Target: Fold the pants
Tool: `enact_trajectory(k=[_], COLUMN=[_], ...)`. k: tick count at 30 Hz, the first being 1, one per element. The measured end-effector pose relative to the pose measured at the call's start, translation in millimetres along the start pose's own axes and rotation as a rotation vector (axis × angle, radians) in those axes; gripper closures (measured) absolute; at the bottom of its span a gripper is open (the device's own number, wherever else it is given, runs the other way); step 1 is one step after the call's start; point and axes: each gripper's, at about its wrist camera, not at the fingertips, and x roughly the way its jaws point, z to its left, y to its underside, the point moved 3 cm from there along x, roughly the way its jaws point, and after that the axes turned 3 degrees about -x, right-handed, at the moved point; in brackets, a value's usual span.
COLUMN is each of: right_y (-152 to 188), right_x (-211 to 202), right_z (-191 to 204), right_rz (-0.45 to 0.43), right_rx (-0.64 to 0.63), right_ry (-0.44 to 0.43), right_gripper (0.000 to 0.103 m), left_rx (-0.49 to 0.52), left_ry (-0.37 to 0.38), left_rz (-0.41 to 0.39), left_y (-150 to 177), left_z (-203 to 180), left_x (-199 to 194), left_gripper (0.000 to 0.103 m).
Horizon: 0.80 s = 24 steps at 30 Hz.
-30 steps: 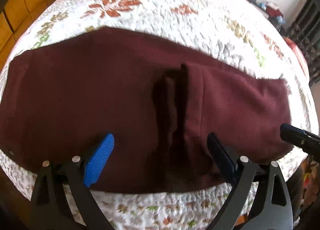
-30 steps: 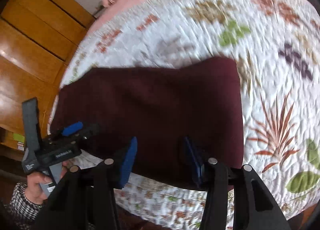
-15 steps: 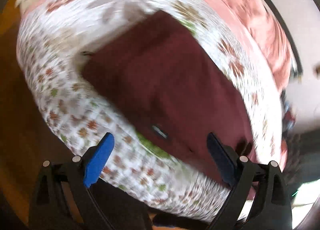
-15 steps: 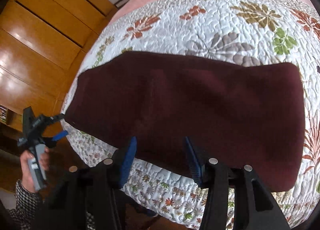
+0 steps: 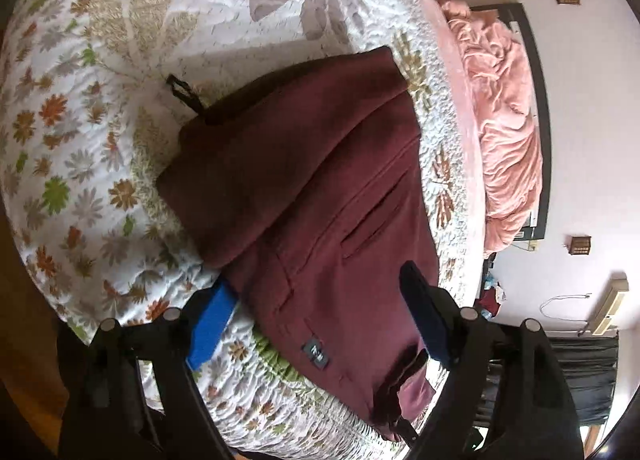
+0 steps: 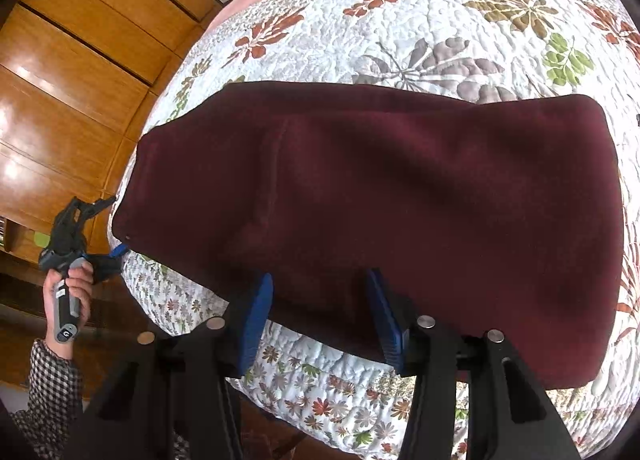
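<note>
The maroon pants [image 6: 380, 200] lie folded flat on the flowered quilt [image 6: 440, 20] of the bed, stretched across the middle of the right wrist frame. In the left wrist view the pants [image 5: 320, 188] run from the frame's centre down to the lower right, the waist end with its small dark label [image 5: 315, 353] nearest the camera and one layer folded over at the upper left.

The left claw [image 5: 320, 324] stands wide at the bottom of its frame, its jaws having just been closing a little; the waist end lies between them, but the pads do not press on the cloth. In the right wrist view this same claw [image 6: 100, 228] shows at the left edge of the pants, held by a hand [image 6: 66, 292] in a checked sleeve [image 6: 48, 388].

The right claw [image 6: 316, 312] is about half open at the bottom centre, above the pants' near edge, gripping nothing.

A pink blanket [image 5: 504, 108] lies bunched at the right, and wooden cupboards [image 6: 72, 72] fill the upper left.
</note>
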Motion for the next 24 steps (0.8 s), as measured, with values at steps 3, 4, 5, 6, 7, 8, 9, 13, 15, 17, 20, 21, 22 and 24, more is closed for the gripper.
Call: enact_trajectory(k=[3,4,5,6,7,8,9,13,15,17,20,21,22,24], right_y=[-0.3,-0.2,-0.1,0.1,0.2,-0.5,-0.8,-2.6,-2.5,-2.3,-2.7,-2.8,-2.9,-2.7], right_x=[0.2,0.2,-0.2,-0.1,0.2,0.9,1.6,3.9,3.8,3.6,3.9,4.2,4.6,5.2], right_z=[-0.7,-1.0,-0.6,-0.9,-1.3,-1.7,-2.4,-3.1,-2.7,-2.6,-4.2,-4.8,-5.7,-6.2], right_rz=[0.000,0.000,0.000,0.001,0.002,0.002,0.003,0.002,0.001,0.001,0.003,0.003,0.004,0.003], right_rx=[0.002,0.000,-0.001,-0.004,-0.004,-0.003,0.000,0.006,0.004,-0.002,0.006,0.008,0.008,0.011], right_ry=[-0.001,-0.001,-0.002,-0.003,-0.005,-0.007,-0.007,-0.007,-0.007,-0.008,-0.016,-0.018,-0.020,-0.023], right_gripper=[0.053,0.053,0.053,0.053,0.053,0.053,0.053,0.052,0.052,0.052,0.052,0.052,0.051,0.051], left_rx=[-0.050,-0.069,-0.079,-0.068,-0.038,0.014,0.050,0.047,-0.016,-0.027,0.021,0.056,0.083,0.113], left_ry=[0.011,0.031,0.048,0.077,0.104,0.151,0.169,0.111,0.058,0.051,0.037,0.049,0.057,0.045], left_rz=[0.023,0.015,0.007,0.004,0.000,-0.006,-0.009,-0.037,-0.027,-0.033,-0.070,-0.088,-0.100,-0.117], left_y=[-6.0,-7.1,-6.8,-5.0,-2.9,0.8,1.5,-8.5,-16.3,-20.4,-17.6,-15.3,-14.4,-12.4], left_z=[8.3,9.7,12.6,9.6,5.2,-2.9,-9.5,-6.1,7.3,5.5,-13.4,-20.2,-24.6,-30.7], left_x=[10.2,11.0,8.0,2.9,-3.6,-8.3,-10.2,0.6,12.3,19.3,17.9,11.8,7.6,5.1], left_gripper=[0.018,0.018,0.023,0.028,0.029,0.038,0.049,0.055,0.047,0.047,0.060,0.072,0.075,0.076])
